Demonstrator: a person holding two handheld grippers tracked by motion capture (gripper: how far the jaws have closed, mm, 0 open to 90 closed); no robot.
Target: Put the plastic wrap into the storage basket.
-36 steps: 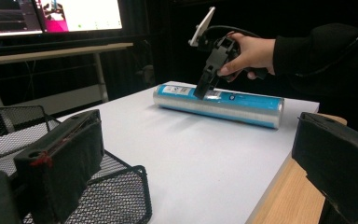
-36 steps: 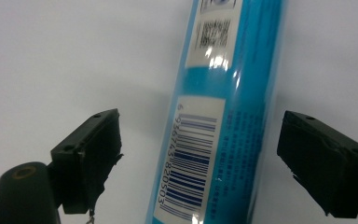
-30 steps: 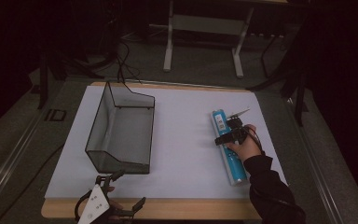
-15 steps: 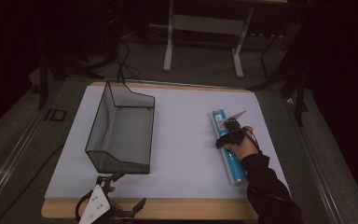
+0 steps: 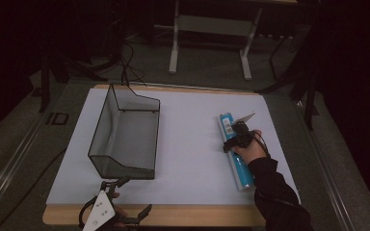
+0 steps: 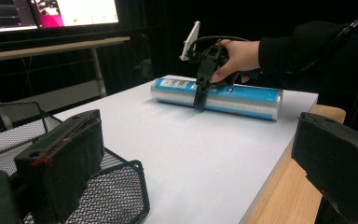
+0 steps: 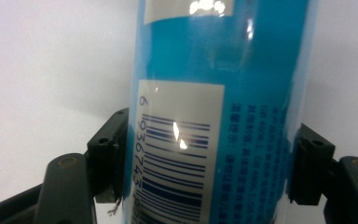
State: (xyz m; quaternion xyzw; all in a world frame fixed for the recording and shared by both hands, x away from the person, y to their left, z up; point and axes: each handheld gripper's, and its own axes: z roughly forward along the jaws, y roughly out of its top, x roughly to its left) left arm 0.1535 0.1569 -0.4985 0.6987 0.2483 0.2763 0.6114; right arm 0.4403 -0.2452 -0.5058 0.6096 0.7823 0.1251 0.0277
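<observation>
Since the earlier frames, the right gripper (image 5: 234, 136) has been lowered from above the blue roll (image 5: 233, 150) onto it, the left gripper (image 5: 117, 201) being left where it was.

High view: the blue roll is seen lying lengthwise on the white mat (image 5: 188, 144), well to the right of the black mesh basket (image 5: 125, 132). The right gripper is held across the roll's far half by a hand (image 5: 250, 149). The left gripper is held just in front of the basket's near end, at the table edge.

Left gripper view: the left gripper's jaws are seen spread wide, nothing between them; a corner of the basket (image 6: 121, 196) is seen just below them. Beyond the basket, the roll (image 6: 216, 97) lies flat on the mat, with the right gripper (image 6: 200, 93) set down over it.

Right gripper view: the roll (image 7: 214, 112) is seen between the right gripper's jaws, one pad at each side of its barcode label (image 7: 177, 158). Whether the pads press the roll cannot be told.
</observation>
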